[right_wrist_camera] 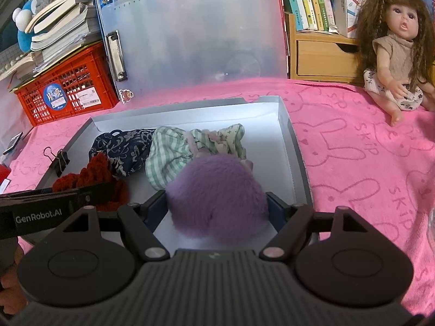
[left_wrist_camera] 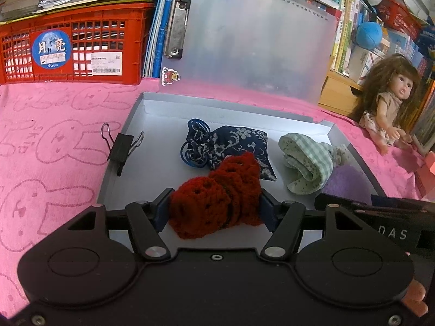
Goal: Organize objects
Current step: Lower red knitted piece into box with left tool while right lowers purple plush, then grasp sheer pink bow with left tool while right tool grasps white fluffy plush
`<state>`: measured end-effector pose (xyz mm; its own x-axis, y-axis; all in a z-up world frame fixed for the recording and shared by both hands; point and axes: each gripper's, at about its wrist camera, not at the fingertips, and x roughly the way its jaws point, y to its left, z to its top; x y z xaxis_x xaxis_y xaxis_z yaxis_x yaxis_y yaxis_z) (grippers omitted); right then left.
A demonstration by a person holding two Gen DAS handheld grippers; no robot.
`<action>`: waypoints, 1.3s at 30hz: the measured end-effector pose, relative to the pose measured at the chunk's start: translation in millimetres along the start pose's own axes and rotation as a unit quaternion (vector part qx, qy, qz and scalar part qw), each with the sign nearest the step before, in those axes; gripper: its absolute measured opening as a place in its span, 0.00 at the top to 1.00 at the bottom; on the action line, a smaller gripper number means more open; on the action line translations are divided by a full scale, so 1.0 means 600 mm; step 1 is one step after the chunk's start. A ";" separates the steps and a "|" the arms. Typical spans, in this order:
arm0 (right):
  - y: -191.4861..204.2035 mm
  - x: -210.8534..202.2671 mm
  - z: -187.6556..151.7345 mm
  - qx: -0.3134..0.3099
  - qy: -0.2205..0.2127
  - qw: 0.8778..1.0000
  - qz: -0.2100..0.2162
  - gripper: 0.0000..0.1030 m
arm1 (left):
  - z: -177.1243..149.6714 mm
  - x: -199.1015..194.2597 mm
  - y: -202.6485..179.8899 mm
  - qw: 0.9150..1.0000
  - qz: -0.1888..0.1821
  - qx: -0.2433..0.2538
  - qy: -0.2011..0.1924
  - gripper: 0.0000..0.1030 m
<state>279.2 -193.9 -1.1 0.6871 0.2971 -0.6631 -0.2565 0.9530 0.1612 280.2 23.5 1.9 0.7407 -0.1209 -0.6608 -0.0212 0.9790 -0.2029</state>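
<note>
At frame bottom, our left tongs (left_wrist_camera: pixel 214 212) pinch red yarn (left_wrist_camera: pixel 214 206), right tongs (right_wrist_camera: pixel 217 209) pinch a purple pompom (right_wrist_camera: pixel 217 195); we should release both low inside the tray (left_wrist_camera: pixel 119 171).

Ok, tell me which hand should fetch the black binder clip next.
Left. The binder clip sits on the tray's left rim, nearest the left gripper. The right gripper works the tray's far-right side, around the purple pompom. The left must first drop the red crochet piece.
</note>
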 end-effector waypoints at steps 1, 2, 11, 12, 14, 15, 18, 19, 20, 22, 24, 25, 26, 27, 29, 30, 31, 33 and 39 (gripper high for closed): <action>0.000 0.000 0.000 0.000 0.000 1.000 0.001 0.24 | -0.002 0.000 -0.001 1.000 0.000 0.002 0.000 0.37; -0.001 -0.001 0.000 0.002 -0.001 1.000 0.003 0.23 | -0.002 -0.001 -0.002 1.000 0.000 0.003 0.000 0.37; -0.013 -0.022 0.003 0.025 -0.018 0.999 0.018 0.16 | -0.001 -0.018 -0.009 1.000 -0.003 0.003 0.002 0.25; -0.014 -0.026 0.003 0.027 -0.020 0.999 0.020 0.16 | 0.000 -0.022 -0.010 1.000 -0.002 0.005 -0.001 0.22; -0.014 -0.033 0.003 0.030 -0.023 0.999 0.024 0.15 | 0.000 -0.033 -0.013 1.000 -0.001 0.013 -0.008 0.19; -0.015 -0.038 0.002 0.031 -0.025 0.999 0.026 0.14 | 0.000 -0.039 -0.015 1.000 0.001 0.017 -0.012 0.18; -0.016 -0.054 0.001 0.032 -0.032 0.998 0.031 0.14 | -0.002 -0.057 -0.016 0.999 0.005 0.028 -0.019 0.16; -0.015 -0.060 0.000 0.031 -0.035 0.998 0.033 0.13 | -0.003 -0.064 -0.016 0.999 0.005 0.030 -0.021 0.15; -0.014 -0.067 -0.002 0.028 -0.038 0.998 0.034 0.13 | -0.005 -0.070 -0.015 0.999 0.006 0.031 -0.023 0.15; -0.010 -0.082 -0.006 0.017 -0.045 0.998 0.035 0.12 | -0.009 -0.082 -0.013 0.999 0.005 0.033 -0.023 0.14; -0.004 -0.098 -0.012 0.004 -0.053 0.998 0.037 0.11 | -0.015 -0.096 -0.009 0.999 0.002 0.035 -0.026 0.14; -0.002 -0.106 -0.016 -0.001 -0.056 0.998 0.040 0.11 | -0.018 -0.104 -0.006 0.999 0.001 0.035 -0.028 0.14; 0.000 -0.112 -0.019 -0.005 -0.058 0.997 0.042 0.11 | -0.022 -0.111 -0.004 0.999 -0.001 0.035 -0.030 0.14; 0.003 -0.120 -0.024 -0.010 -0.060 0.997 0.046 0.10 | -0.026 -0.120 -0.002 0.999 -0.002 0.035 -0.034 0.14; 0.006 -0.133 -0.032 -0.018 -0.064 0.996 0.052 0.10 | -0.033 -0.136 0.002 0.999 -0.006 0.035 -0.040 0.14; 0.009 -0.139 -0.037 -0.022 -0.065 0.996 0.055 0.10 | -0.037 -0.145 0.004 0.998 -0.009 0.036 -0.043 0.13; 0.011 -0.145 -0.042 -0.025 -0.066 0.996 0.059 0.10 | -0.043 -0.154 0.005 0.998 -0.012 0.037 -0.044 0.13; 0.016 -0.158 -0.053 -0.034 -0.069 0.995 0.064 0.09 | -0.054 -0.173 0.008 0.998 -0.017 0.039 -0.048 0.13; 0.033 -0.189 -0.087 -0.059 -0.075 0.992 0.080 0.08 | -0.096 -0.230 0.020 0.997 -0.021 0.051 -0.062 0.12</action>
<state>160.6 -212.1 39.1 0.7222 0.4573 -0.5190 -0.4413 0.8824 0.1634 138.9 42.6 49.0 0.8165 -0.1475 -0.5582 0.0750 0.9857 -0.1508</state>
